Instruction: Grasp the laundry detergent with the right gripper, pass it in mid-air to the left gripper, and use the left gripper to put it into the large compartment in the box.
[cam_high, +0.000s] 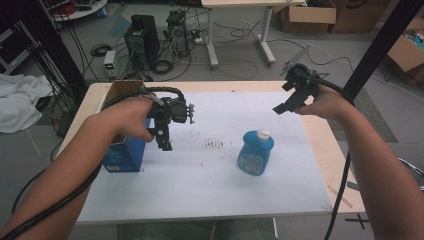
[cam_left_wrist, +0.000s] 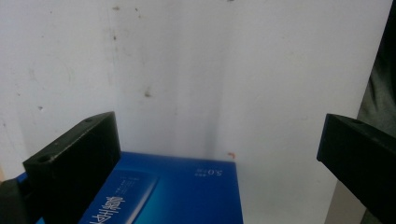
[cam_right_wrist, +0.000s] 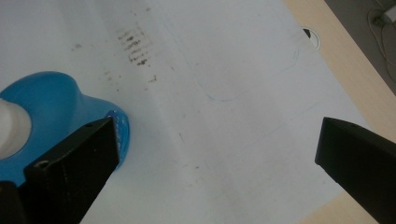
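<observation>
A: Forearms enter from the bottom edge. Item one: left gripper (cam_high: 166, 131), jaws spread wide, holding nothing, hanging just above the blue box (cam_high: 125, 152).

B: Box condition?

A: Standing at the counter's (cam_high: 300, 197) left side, partly hidden behind the left hand (cam_high: 132, 116); in the left gripper view its top is cut off by the frame, print too small to read.

B: Item two?

A: Right gripper (cam_high: 286, 104), jaws wide apart, empty, raised well apart from the blue bottle (cam_high: 255, 151) at mid-counter. White cap (cam_right_wrist: 11, 130) cut off at the frame edge.

"5.0" printed on blue box (cam_left_wrist: 187, 191)
</observation>
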